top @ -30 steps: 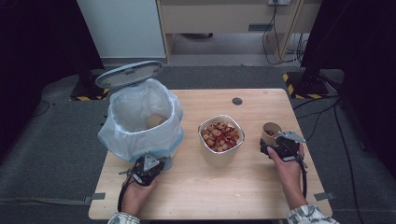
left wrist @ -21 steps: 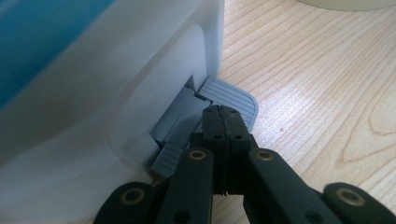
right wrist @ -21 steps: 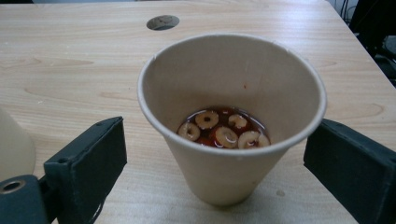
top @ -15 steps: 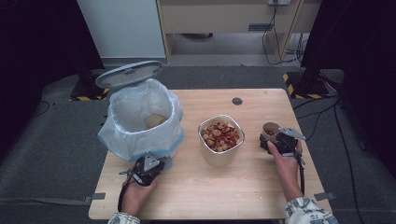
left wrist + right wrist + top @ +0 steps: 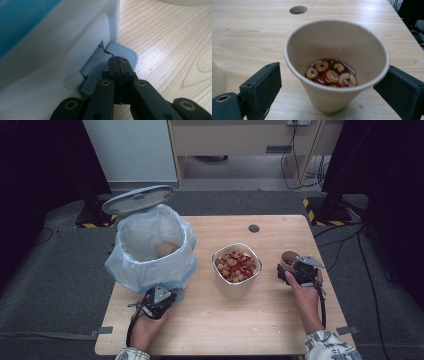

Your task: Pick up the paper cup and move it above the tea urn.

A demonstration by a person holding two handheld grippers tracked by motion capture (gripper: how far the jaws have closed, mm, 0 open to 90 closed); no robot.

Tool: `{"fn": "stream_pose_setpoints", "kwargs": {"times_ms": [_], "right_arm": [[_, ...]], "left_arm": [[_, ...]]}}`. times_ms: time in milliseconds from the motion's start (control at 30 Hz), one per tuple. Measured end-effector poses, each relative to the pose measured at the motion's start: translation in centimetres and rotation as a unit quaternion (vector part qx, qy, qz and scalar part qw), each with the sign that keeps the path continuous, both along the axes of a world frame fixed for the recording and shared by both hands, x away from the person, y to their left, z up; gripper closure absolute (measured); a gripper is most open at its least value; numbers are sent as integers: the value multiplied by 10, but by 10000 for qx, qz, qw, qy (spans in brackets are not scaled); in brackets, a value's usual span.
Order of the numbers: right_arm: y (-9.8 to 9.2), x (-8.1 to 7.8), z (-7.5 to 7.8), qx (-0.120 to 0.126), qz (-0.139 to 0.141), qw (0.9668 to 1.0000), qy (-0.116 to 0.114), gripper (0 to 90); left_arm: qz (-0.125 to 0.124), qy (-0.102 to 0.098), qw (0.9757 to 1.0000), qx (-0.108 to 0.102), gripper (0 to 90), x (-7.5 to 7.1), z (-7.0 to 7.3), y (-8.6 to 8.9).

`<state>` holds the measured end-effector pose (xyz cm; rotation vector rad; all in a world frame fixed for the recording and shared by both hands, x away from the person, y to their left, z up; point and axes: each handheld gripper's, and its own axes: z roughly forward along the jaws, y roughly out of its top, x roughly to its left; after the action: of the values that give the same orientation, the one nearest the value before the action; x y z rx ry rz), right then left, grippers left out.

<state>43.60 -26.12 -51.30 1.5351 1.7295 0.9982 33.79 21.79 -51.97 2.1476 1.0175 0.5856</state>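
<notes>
Jaws wide, my right gripper (image 5: 332, 95) straddles the tan paper cup of red date slices (image 5: 337, 62) at centre frame, not yet gripping. Closing comes next, I judge. My left gripper (image 5: 119, 65), jaws together and empty, presses the white bin's grey ribbed pedal (image 5: 123, 52) at lower left of the high view.

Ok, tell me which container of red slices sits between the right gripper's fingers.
The small paper cup at the table's right, holding few slices; the larger white bowl, heaped full, stands mid-table, apart from the right gripper.

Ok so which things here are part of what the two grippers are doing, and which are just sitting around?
In use:
- paper cup, between the open right gripper
- bin pedal, under the shut left gripper
- lined bin, lid up

Probably idle, though it holds the same slices:
- bowl

Idle:
- table hole
</notes>
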Motion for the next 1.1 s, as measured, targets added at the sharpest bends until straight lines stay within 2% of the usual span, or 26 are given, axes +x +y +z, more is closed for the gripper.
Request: {"fn": "stream_pose_setpoints", "kwargs": {"times_ms": [67, 100, 267, 333, 433, 600, 900, 1100], "right_arm": [[-1, 2, 4, 100, -16, 9999, 26, 79], [-2, 4, 5, 19, -38, 10000, 14, 82], [-2, 6, 1, 89, -33, 9999, 75, 73], [0, 7, 0, 65, 24, 10000, 19, 76], [2, 10, -3, 177, -6, 9998, -52, 101], [2, 13, -8, 168, 2, 9999, -29, 121], [0, 16, -13, 136, 2, 9998, -167, 218], [-2, 15, -13, 118, 16, 9997, -235, 242]], "left_arm": [[-1, -2, 10000, 5, 894, 0, 0, 0], [0, 0, 10000, 18, 894, 0, 0, 0], [-6, 0, 10000, -3, 894, 0, 0, 0], [-4, 0, 10000, 1, 894, 0, 0, 0], [-2, 0, 10000, 22, 894, 0, 0, 0], [-2, 1, 10000, 16, 894, 0, 0, 0], [-3, 0, 10000, 18, 894, 0, 0, 0], [-2, -3, 10000, 27, 894, 0, 0, 0]]}}
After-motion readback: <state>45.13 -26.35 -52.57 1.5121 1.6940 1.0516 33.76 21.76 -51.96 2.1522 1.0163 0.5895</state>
